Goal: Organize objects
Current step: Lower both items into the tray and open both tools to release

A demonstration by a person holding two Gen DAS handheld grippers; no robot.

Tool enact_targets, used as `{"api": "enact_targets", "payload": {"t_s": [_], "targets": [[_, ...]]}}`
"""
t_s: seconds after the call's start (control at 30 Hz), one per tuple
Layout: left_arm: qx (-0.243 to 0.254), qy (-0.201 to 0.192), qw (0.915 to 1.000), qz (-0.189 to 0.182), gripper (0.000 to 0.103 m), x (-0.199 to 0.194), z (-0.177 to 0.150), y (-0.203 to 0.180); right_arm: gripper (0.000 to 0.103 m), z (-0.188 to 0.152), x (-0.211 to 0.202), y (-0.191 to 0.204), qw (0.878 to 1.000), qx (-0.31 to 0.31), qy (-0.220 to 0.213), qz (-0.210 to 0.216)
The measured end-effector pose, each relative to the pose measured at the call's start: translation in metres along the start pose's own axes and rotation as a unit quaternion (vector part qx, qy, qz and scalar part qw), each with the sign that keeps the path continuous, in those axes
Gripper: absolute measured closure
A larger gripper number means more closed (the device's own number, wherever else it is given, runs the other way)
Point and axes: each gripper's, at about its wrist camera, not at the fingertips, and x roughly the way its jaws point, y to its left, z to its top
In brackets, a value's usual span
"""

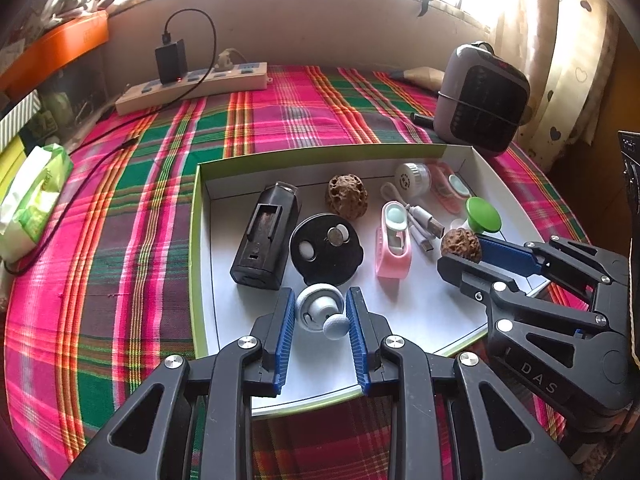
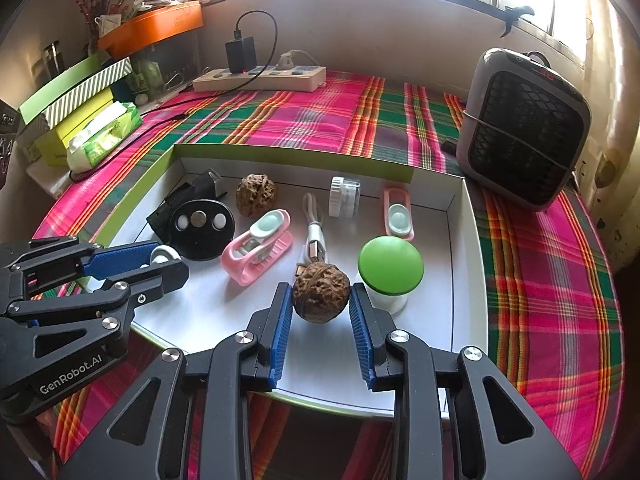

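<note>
A white tray with a green rim (image 1: pixel 195 240) (image 2: pixel 296 158) lies on a plaid cloth and holds several small items. My left gripper (image 1: pixel 320 310) (image 2: pixel 160 258) is shut on a small grey-white round gadget (image 1: pixel 316 308) at the tray's near edge. My right gripper (image 2: pixel 320 300) (image 1: pixel 460 250) is shut on a brown walnut (image 2: pixel 320 298) (image 1: pixel 460 246), just in front of a green-capped white pot (image 2: pixel 390 266) (image 1: pixel 482 214). A second walnut (image 1: pixel 347 196) (image 2: pixel 256 194) sits at the back of the tray. Whether the held items rest on the tray floor is unclear.
Also in the tray are a black case (image 1: pixel 266 236), a black disc (image 1: pixel 326 250), two pink clips (image 1: pixel 394 240) (image 2: pixel 398 216), a USB cable (image 2: pixel 314 236) and a white jar (image 2: pixel 344 196). Behind stand a grey fan (image 2: pixel 524 128), a power strip (image 2: pixel 260 78) and a tissue pack (image 1: pixel 36 200).
</note>
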Motion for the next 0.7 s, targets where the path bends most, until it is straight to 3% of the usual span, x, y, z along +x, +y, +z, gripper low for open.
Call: {"api": "enact_targets", "payload": {"t_s": [0.6, 0.7], "targets": [[0.006, -0.006, 0.9999, 0.011, 0.075, -0.0051, -0.0015, -0.0017, 0.072, -0.0004, -0.0033, -0.001, 1.0, 0.006, -0.005, -0.002], [0.006, -0.007, 0.9999, 0.011, 0.074, -0.0079, -0.0034, -0.003, 0.067, -0.001, -0.0059, -0.0008, 1.0, 0.008, -0.007, -0.002]]}}
